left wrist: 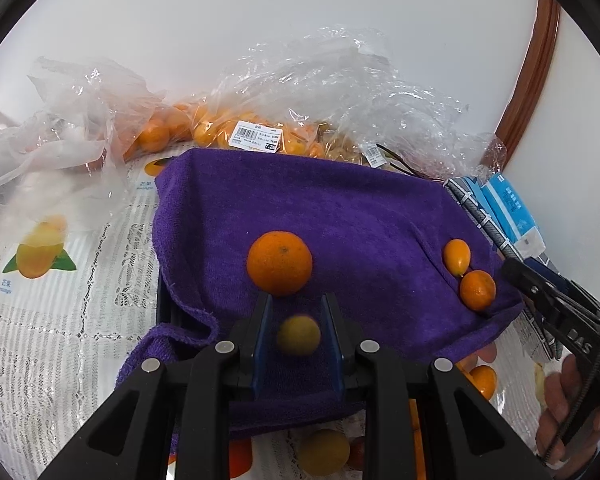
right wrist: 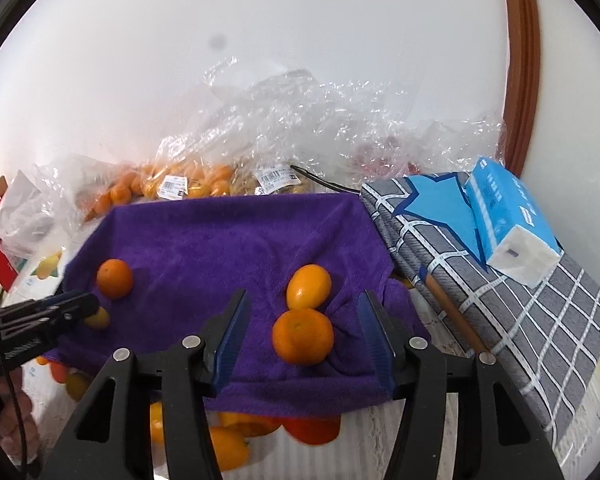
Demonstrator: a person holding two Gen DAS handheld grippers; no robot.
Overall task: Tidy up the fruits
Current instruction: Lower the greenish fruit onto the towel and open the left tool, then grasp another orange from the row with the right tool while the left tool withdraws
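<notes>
Gripping small yellowish round fruit (left wrist: 298, 335): left gripper (left wrist: 298, 322) | right gripper (right wrist: 302, 334) wide, empty, over purple towel (right wrist: 228, 248) | risk: round orange citrus (right wrist: 302, 336) rolling off sloped cloth.

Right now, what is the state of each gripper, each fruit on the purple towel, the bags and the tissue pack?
left gripper: shut on a small yellow fruit
right gripper: open, holding nothing
large orange: loose on the purple towel
small round orange: on the towel, touching the oval kumquat
plastic bags: crumpled, holding oranges
tissue pack: lying on folded checked cloth
</notes>
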